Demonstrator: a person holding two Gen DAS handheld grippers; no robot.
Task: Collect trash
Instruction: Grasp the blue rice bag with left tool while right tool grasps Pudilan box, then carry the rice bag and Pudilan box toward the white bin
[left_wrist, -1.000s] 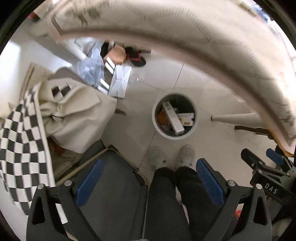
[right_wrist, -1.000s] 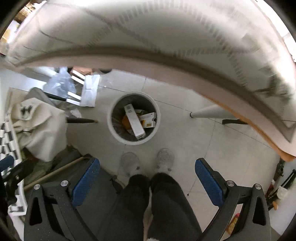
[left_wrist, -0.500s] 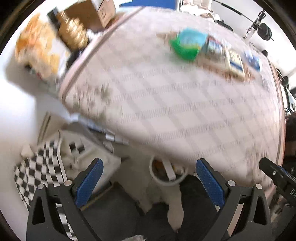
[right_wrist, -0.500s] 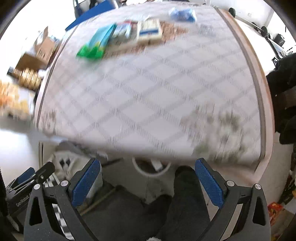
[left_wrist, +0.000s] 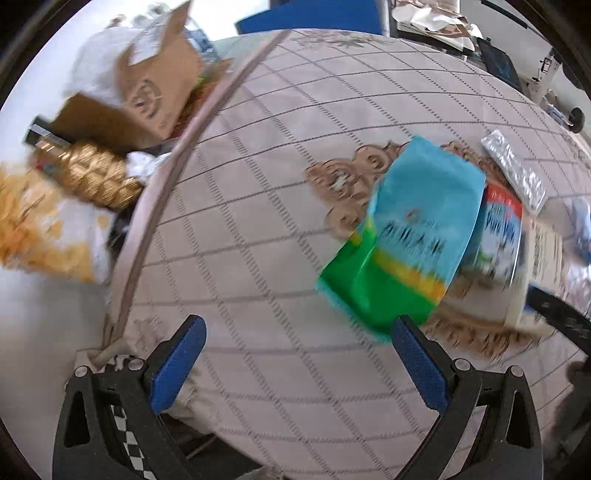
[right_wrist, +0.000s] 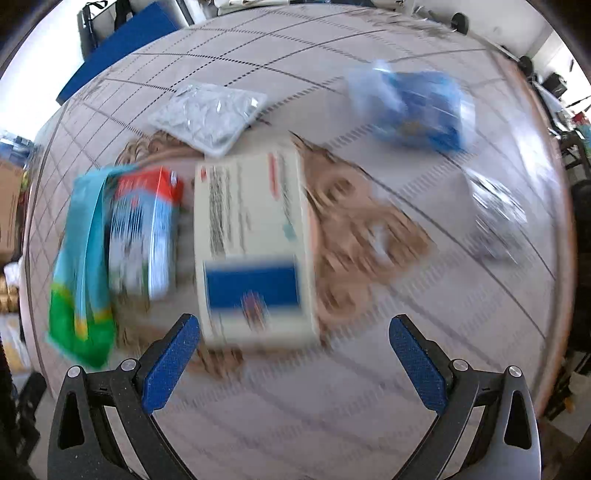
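Covering the round table (left_wrist: 258, 258) is a pale cloth with a dark grid and a brown ornament at its middle, and the trash lies on that ornament. Left to right in the right wrist view: a turquoise and green packet (right_wrist: 83, 266), a red and blue carton (right_wrist: 144, 232) touching it, and a cream box (right_wrist: 255, 251) with a blue panel. A silver blister pack (right_wrist: 208, 116) lies beyond the cream box, and a blue plastic bag (right_wrist: 413, 107) sits apart toward the right.

Both views are blurred. The left gripper (left_wrist: 295, 363) hangs over the cloth with its blue pads (left_wrist: 177, 363) spread wide, gripping nothing; its right pad sits just at the turquoise and green packet's near edge. The right gripper (right_wrist: 293, 362) is likewise spread wide and empty, its left pad just beside the cream box's near corner; contact cannot be told.

Beyond the table's left edge stand a cardboard box (left_wrist: 147, 96) and a gold object (left_wrist: 98, 173).
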